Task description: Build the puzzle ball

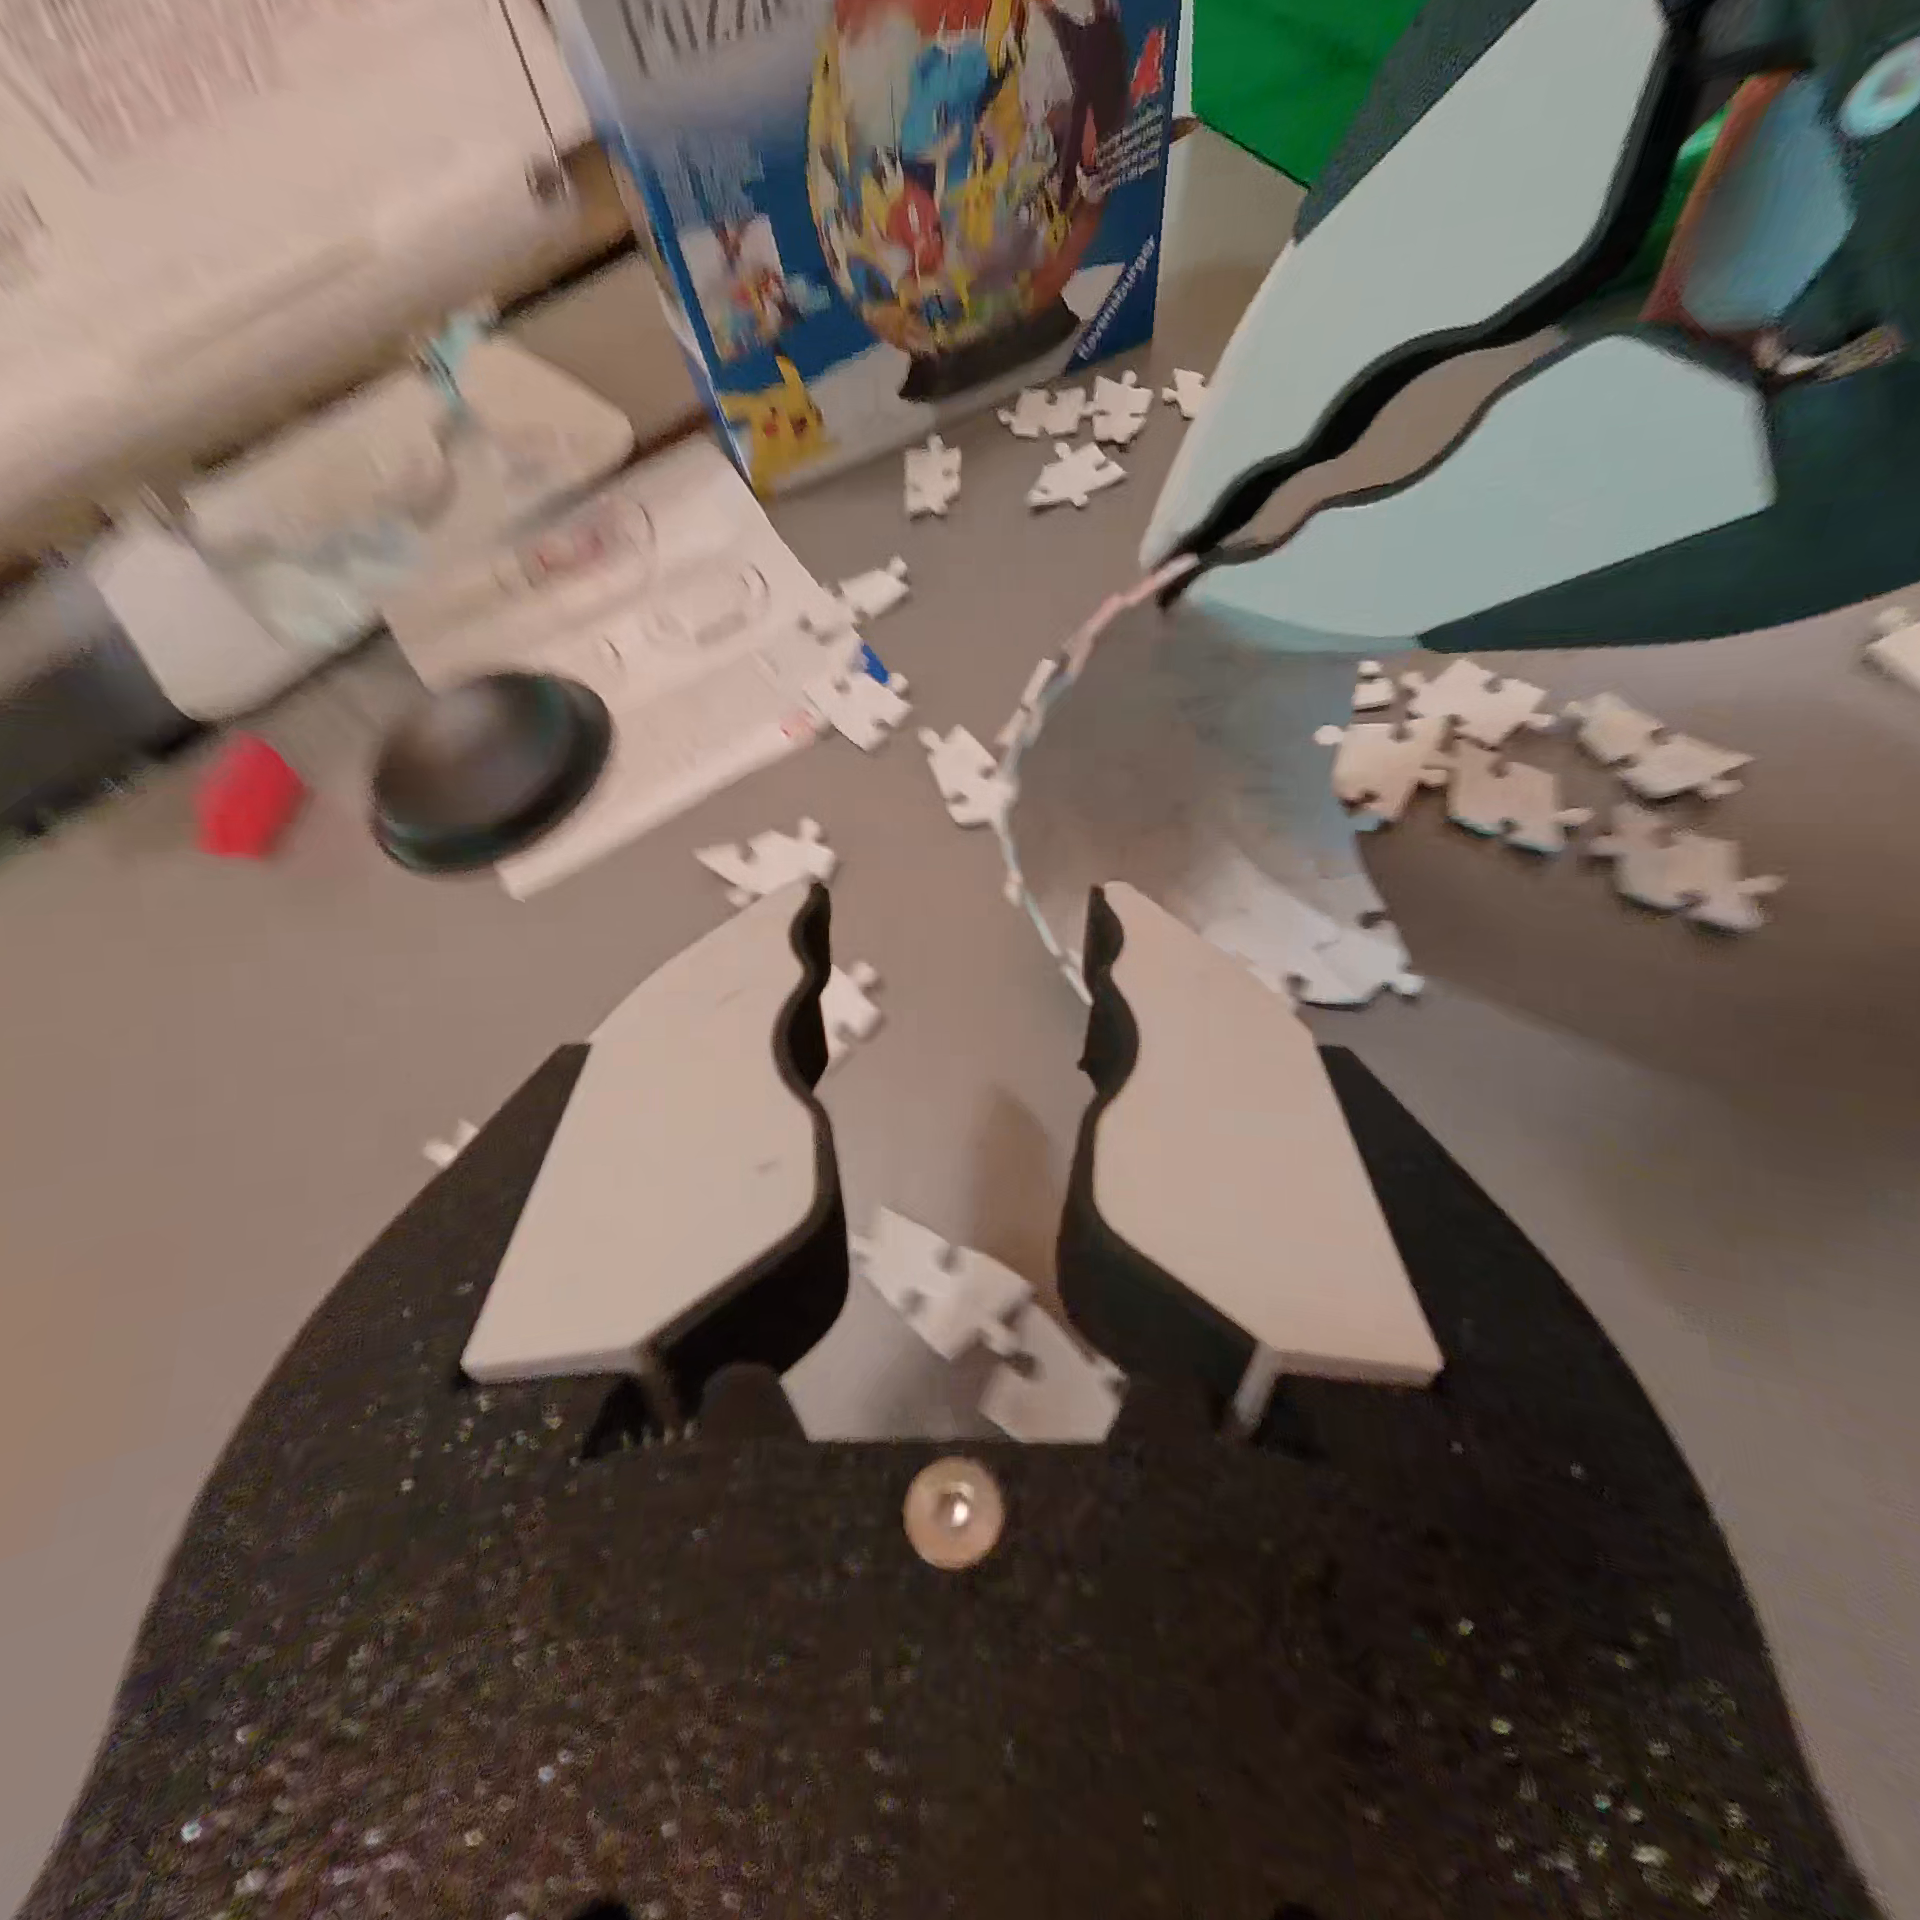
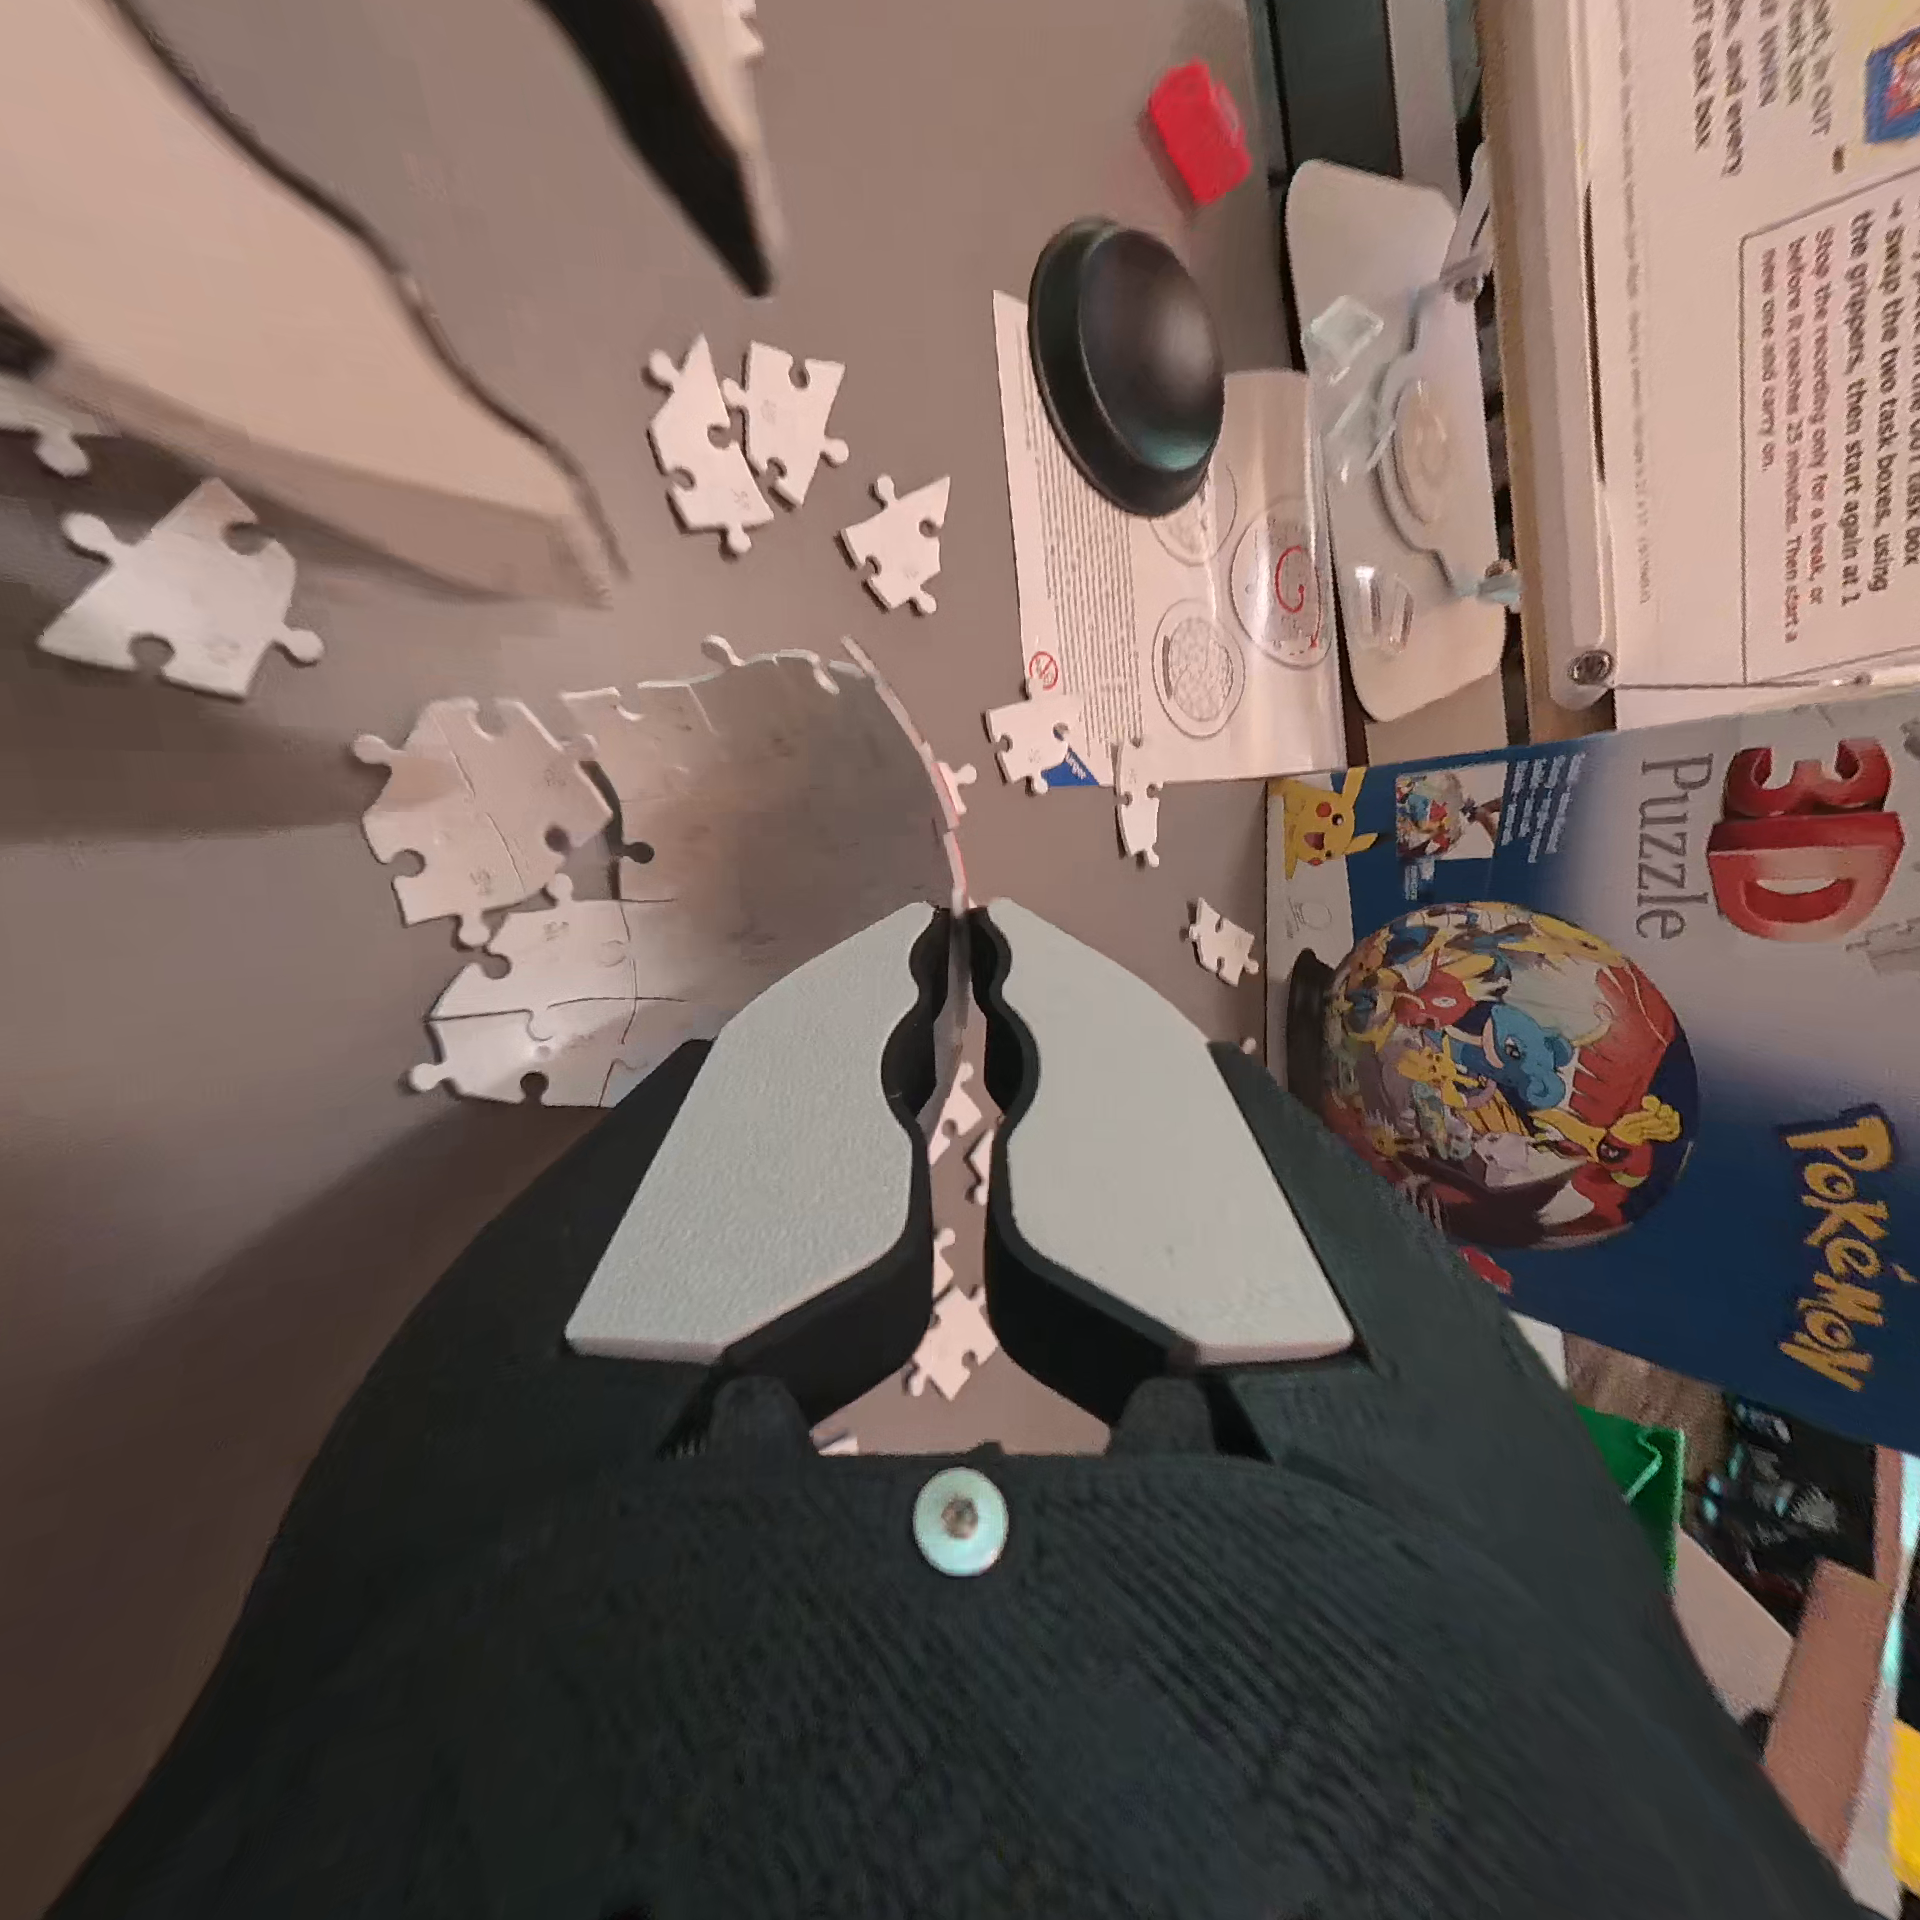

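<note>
My right gripper [image 2: 961, 914] is shut on the rim of a curved, partly assembled puzzle shell [image 2: 748, 790], white-grey on its inner side. In the left wrist view that gripper [image 1: 1195, 556] comes in from the upper right and holds the shell [image 1: 1174, 769] by its top edge over the grey table [image 1: 312, 1039]. My left gripper [image 1: 961, 904] is open and holds nothing. The shell's lower rim ends right beside its right fingertip [image 1: 1117, 935]. Loose white pieces [image 1: 945, 1299] lie on the table under its jaws. One of its fingers [image 2: 260, 312] shows at the top left of the right wrist view.
Loose white puzzle pieces [image 1: 1507, 769] are scattered around the shell, with more in the right wrist view [image 2: 727, 436]. A blue puzzle box [image 1: 914, 208] stands behind. A black dome stand [image 1: 488, 769] sits on a printed leaflet [image 1: 665, 644]. A red block [image 1: 249, 795] lies left. The left gripper's tips are roughly 8 cm from the right gripper's.
</note>
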`<state>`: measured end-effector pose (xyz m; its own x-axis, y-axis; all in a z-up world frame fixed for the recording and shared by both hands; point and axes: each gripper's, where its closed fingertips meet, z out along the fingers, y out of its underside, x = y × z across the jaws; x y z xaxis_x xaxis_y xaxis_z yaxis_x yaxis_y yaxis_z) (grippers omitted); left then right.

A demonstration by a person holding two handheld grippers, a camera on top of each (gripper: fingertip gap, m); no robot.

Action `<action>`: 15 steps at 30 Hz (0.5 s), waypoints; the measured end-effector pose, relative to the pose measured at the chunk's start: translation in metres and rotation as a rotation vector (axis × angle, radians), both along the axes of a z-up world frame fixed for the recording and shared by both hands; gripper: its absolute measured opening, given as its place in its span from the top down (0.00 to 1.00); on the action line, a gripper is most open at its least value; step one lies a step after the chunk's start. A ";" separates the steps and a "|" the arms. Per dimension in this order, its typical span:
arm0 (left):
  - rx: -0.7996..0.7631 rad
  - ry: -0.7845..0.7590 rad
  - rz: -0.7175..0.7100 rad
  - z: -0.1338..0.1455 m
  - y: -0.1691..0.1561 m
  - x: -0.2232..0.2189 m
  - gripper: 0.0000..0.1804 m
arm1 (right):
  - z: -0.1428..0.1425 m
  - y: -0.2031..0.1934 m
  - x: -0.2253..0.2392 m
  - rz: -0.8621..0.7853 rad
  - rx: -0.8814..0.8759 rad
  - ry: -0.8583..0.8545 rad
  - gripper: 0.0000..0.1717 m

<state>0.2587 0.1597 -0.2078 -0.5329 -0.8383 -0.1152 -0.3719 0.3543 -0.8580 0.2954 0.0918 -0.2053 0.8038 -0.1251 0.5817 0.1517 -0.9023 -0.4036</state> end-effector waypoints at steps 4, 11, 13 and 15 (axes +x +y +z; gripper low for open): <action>0.097 -0.072 -0.118 0.003 -0.005 0.017 0.75 | 0.000 -0.002 0.002 0.028 0.032 -0.001 0.98; -0.032 -0.005 -0.204 -0.010 -0.025 0.025 0.82 | 0.001 0.002 0.001 0.076 0.061 0.032 0.98; -0.048 -0.027 -0.198 -0.010 -0.023 0.030 0.86 | 0.001 0.002 0.002 0.074 0.056 0.032 0.98; -0.059 -0.043 -0.209 -0.010 -0.023 0.033 0.89 | 0.001 0.003 0.002 0.078 0.049 0.033 0.98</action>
